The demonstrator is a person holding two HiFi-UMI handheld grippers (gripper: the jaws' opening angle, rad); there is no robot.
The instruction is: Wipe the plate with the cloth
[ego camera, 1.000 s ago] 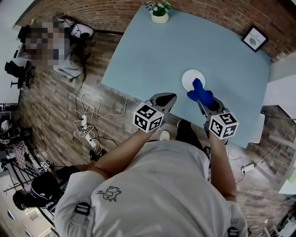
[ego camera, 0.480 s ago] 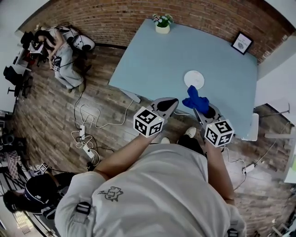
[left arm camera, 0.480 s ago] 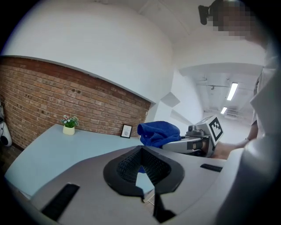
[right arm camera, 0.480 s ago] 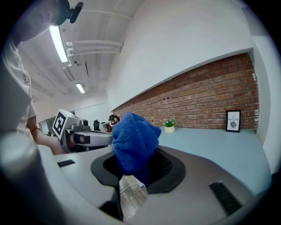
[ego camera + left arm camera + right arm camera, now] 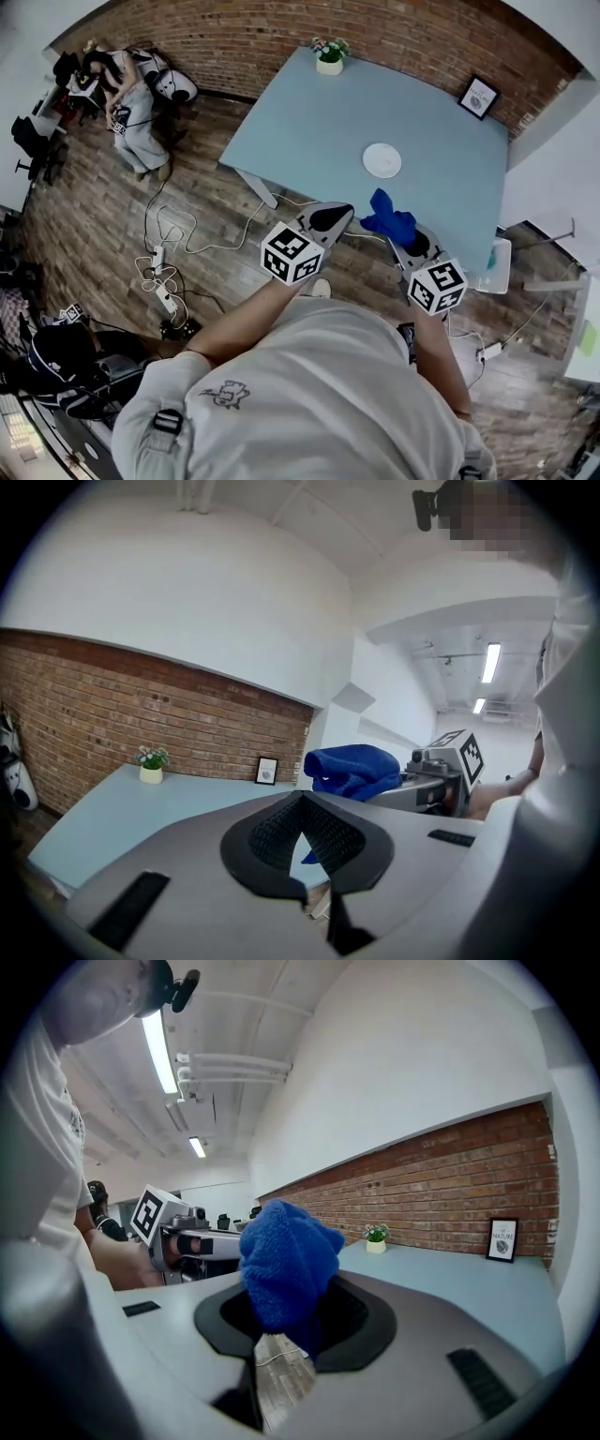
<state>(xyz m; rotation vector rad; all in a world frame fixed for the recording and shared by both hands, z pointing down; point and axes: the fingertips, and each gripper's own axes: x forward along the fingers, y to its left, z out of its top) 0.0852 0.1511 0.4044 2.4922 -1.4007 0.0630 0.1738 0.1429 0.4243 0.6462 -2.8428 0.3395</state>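
Red brick wall runs behind a pale blue table that fills the upper middle of the head view, with wood-plank floor around it. A small white plate lies flat on the table, right of centre, with nothing on it. A potted plant stands at the far edge, and a framed picture leans at the far right corner.

A person in a light shirt stands back from the table's near edge, with a gripper in each hand and both arms held out over the floor. The right gripper, lower right of centre, has its jaws clamped on a bunched blue cloth. Its own view shows the cloth bulging up between the dark pads and hiding most of the gap. The cloth hangs in the air at the table's near edge, clear of the plate and below it in the frame.

The left gripper, just left of the cloth, has its jaws closed together at the tips with nothing between them. Its view shows the cloth and the right gripper's marker cube off to the right. White cables trail across the floor at the left of the frame.
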